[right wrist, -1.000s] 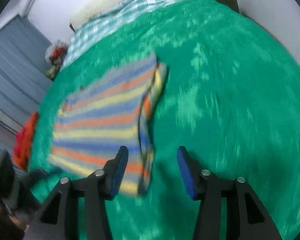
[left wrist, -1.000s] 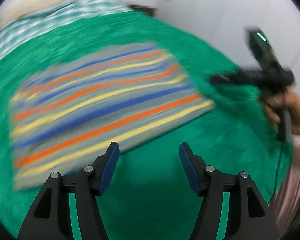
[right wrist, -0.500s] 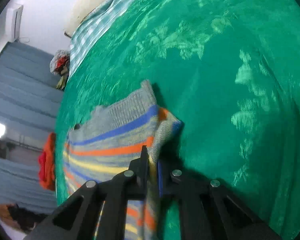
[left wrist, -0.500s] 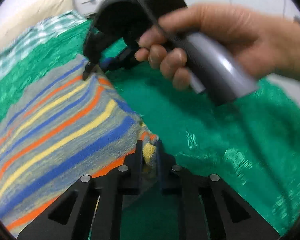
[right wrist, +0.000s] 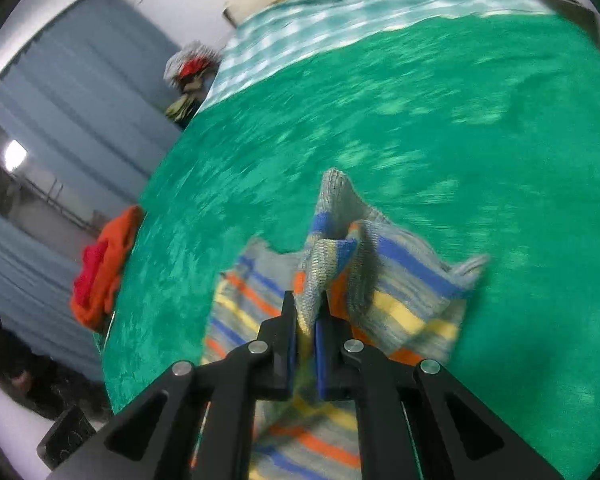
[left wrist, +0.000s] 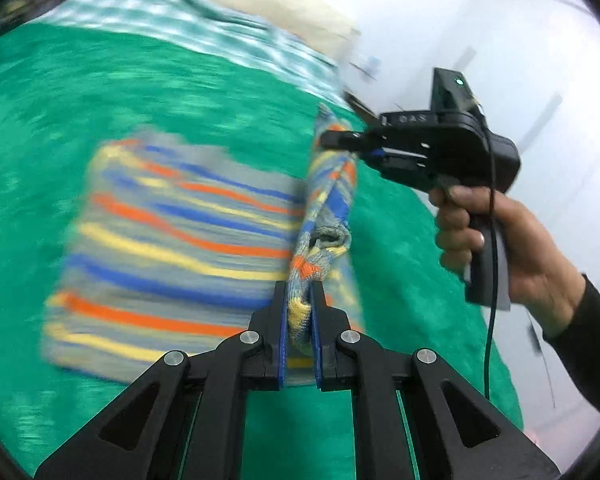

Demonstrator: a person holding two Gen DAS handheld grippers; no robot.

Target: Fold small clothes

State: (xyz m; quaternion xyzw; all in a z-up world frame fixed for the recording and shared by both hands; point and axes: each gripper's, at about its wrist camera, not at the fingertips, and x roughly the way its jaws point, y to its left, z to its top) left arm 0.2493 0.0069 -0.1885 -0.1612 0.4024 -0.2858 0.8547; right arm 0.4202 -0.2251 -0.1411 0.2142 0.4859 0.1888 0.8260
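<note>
Two grippers, left (left wrist: 299,320) and right (left wrist: 340,140), each pinch one striped knit (left wrist: 172,240) on a green blanket (left wrist: 60,100), an orange-red clothes pile (right wrist: 100,264) lying nearby.

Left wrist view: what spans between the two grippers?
The lifted edge of the striped sweater, pinched by the left gripper and the right gripper. Nothing else between them.

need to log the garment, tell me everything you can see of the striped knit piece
The striped knit piece is a small garment in grey yarn with blue, orange and yellow bands. Most of it lies flat on the green bedspread. One edge is lifted and bunched into a ridge, pinched at the near end by the left hand-held gripper and at the far end by the right hand-held gripper. The flat part is motion-blurred.
</note>
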